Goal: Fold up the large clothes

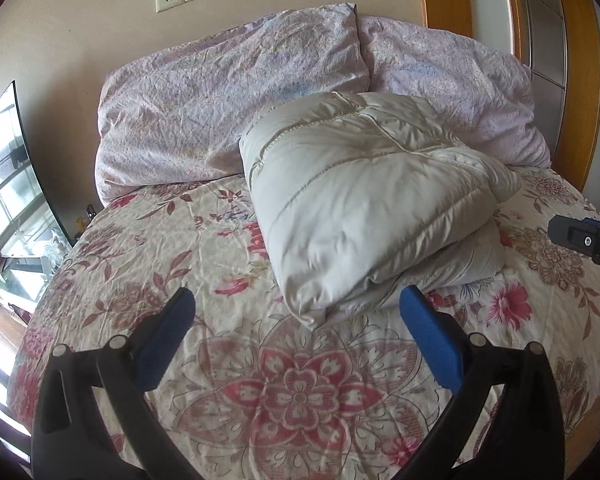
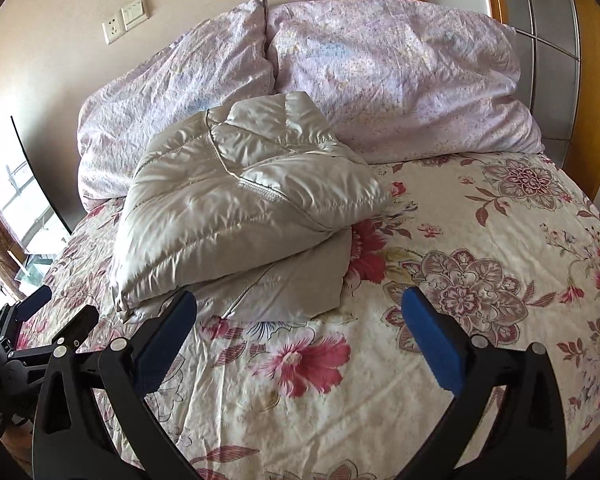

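The left gripper [image 1: 298, 304] is hanging wide apart and empty above the floral bedsheet [image 1: 236, 368], and the right gripper [image 2: 300, 304] is gaping just as wide, holding nothing. Just beyond both, the folded cream down jacket [image 2: 236, 208] is lying on the bed, its far end touching the pink pillows [image 2: 380, 72].

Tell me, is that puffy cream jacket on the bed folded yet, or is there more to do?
It looks folded: the cream padded jacket lies doubled into a compact bundle on the floral bedspread, in front of the pillows. Nothing is in hand; the left tongs and right tongs both stand open and clear of it. No other garment shows, so little seems left beyond perhaps tidying the bundle.
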`<state>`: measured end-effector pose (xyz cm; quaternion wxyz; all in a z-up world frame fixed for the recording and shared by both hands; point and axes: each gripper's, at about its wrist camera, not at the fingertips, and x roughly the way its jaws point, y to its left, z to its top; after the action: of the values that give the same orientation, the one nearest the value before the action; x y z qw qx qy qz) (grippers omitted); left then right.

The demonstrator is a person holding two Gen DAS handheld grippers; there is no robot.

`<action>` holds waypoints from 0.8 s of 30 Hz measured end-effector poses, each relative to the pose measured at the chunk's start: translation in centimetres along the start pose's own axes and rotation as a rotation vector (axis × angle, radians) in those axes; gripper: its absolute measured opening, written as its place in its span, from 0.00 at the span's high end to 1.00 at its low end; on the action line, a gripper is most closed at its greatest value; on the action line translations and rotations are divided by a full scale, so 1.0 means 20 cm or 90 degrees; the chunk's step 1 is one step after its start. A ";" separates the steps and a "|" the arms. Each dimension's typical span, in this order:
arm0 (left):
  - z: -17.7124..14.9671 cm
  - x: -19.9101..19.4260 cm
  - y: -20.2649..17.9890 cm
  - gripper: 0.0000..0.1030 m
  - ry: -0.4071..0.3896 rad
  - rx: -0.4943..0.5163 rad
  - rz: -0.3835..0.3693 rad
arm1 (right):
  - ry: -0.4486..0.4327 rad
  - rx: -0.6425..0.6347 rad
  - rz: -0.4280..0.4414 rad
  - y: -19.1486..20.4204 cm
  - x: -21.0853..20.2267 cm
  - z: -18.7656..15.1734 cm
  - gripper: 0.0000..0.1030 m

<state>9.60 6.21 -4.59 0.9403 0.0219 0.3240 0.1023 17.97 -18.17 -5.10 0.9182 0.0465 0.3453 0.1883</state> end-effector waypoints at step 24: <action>-0.01 -0.17 0.01 0.02 0.028 -0.054 -0.079 | 0.001 0.016 0.046 0.04 -0.22 -0.13 0.01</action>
<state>6.89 5.70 -2.60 0.9376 -0.0404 0.3405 0.0578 12.89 -19.20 -4.23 0.9098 0.0700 0.3468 0.2170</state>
